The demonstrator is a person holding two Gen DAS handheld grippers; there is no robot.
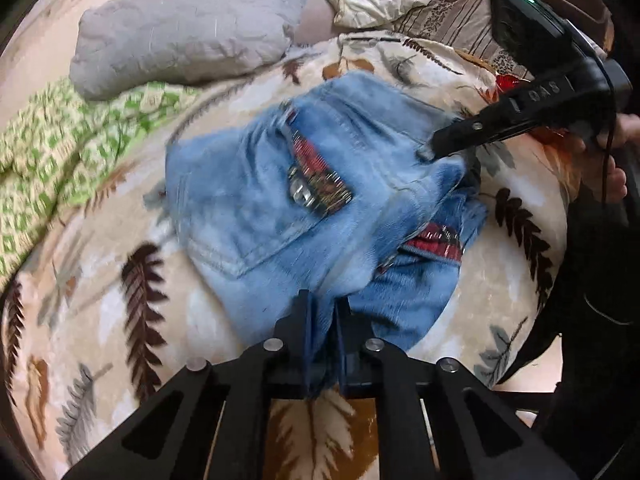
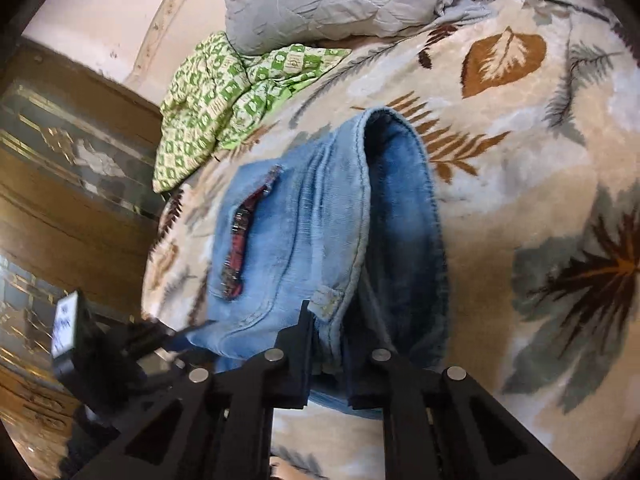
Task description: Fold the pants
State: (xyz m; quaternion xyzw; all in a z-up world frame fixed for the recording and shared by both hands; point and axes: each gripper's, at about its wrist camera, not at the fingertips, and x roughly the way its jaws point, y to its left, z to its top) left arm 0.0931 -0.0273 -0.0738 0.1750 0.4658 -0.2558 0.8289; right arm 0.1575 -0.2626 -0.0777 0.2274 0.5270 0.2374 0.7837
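A cream leaf-printed fleece blanket (image 1: 400, 56) covers the bed; the light-blue denim pants (image 1: 260, 200) lie bunched on it, below the grey quilted pillow (image 1: 184, 28). The left gripper (image 1: 322, 308) and right gripper (image 2: 328, 320) each pinch denim, jaws nearly closed.

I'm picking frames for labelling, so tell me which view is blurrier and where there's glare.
Left wrist view: jeans and green patterned cloth smeared by motion blur. Right wrist view: jeans sharper, glare off the small white screen at lower left. Both bend at the edges.
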